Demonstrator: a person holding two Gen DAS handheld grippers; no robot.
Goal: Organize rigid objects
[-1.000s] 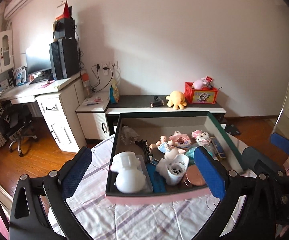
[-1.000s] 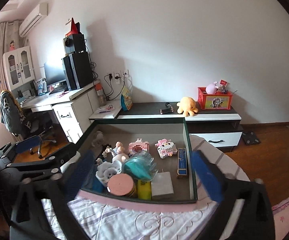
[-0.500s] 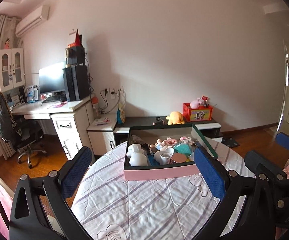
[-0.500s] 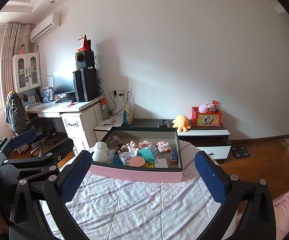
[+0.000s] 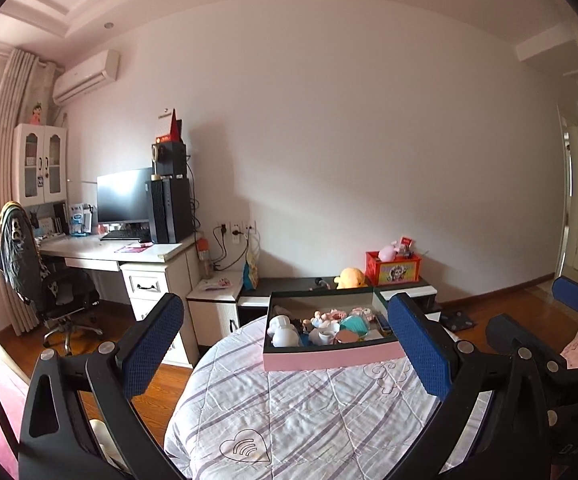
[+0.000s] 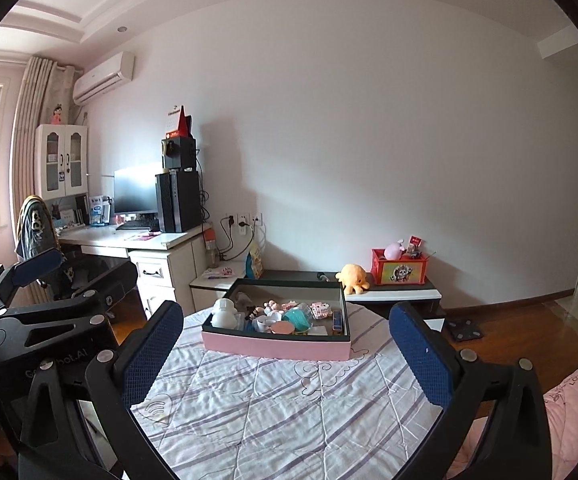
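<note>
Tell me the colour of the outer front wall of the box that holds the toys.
Pink, clearest in the right wrist view.

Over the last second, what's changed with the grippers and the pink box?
Both hand-held grippers, left and right, pulled back and up from the pink box, which now looks smaller and farther off. Nothing was grabbed or released. Both remain open and empty; the box's contents look undisturbed.

Black claw [image 5: 289, 352] frames, blue textured pads [image 5: 151, 344], silver screws.
</note>
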